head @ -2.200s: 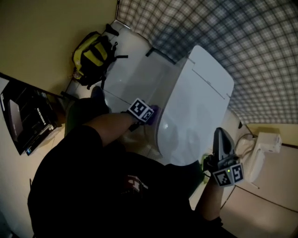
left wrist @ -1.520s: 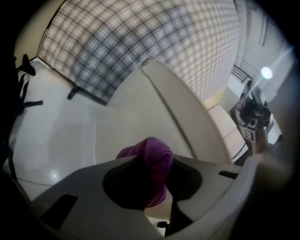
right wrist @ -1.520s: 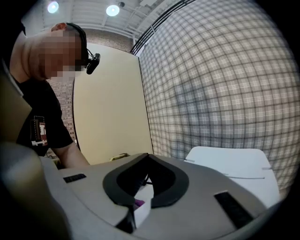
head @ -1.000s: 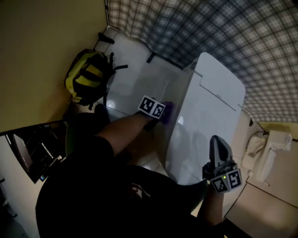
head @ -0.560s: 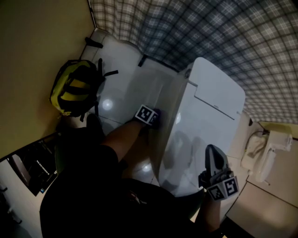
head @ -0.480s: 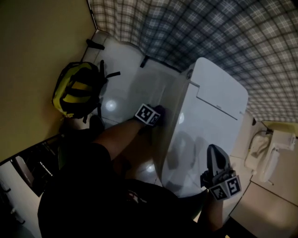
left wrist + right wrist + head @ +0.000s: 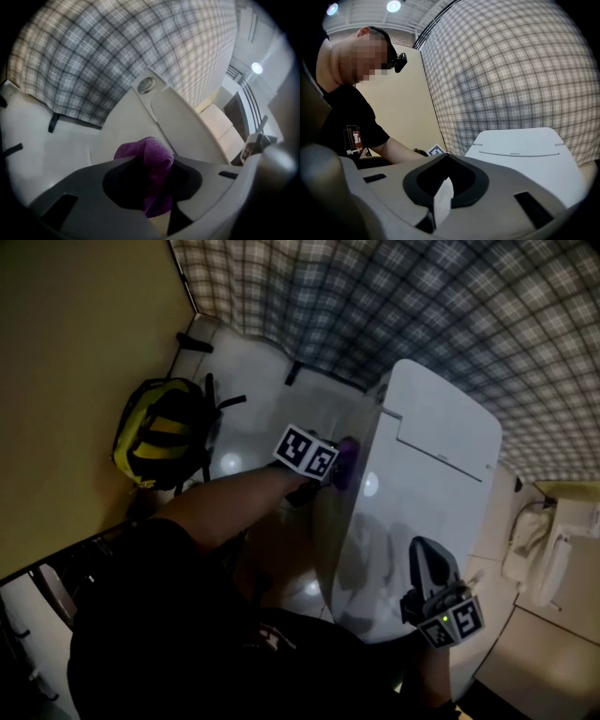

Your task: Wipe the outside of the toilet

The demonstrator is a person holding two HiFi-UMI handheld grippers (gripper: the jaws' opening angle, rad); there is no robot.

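In the head view the toilet stands with its lid down against a plaid wall. The left gripper reaches across the pale floor to the toilet's left flank, and a purple cloth at its tip is touching the upper part of that side, just below the lid's edge. The right gripper hovers over the near end of the lid, apart from the cloth. A yellow backpack sits on the floor by the wall, well apart from the work.

The left gripper view shows its jaws clamped on the cloth, which bulges out ahead of them toward the toilet's side. The round flush button and the lid lie beyond.

In the right gripper view the jaws are drawn close together with only a pale sliver between them (probably the white lid seen through the gap), and they grip nothing I can make out. The lid spreads out ahead.

Wiping looks under way on the left flank. No surface looks any different from another, so I cannot say how much is finished. The lid top, front and right side probably remain.
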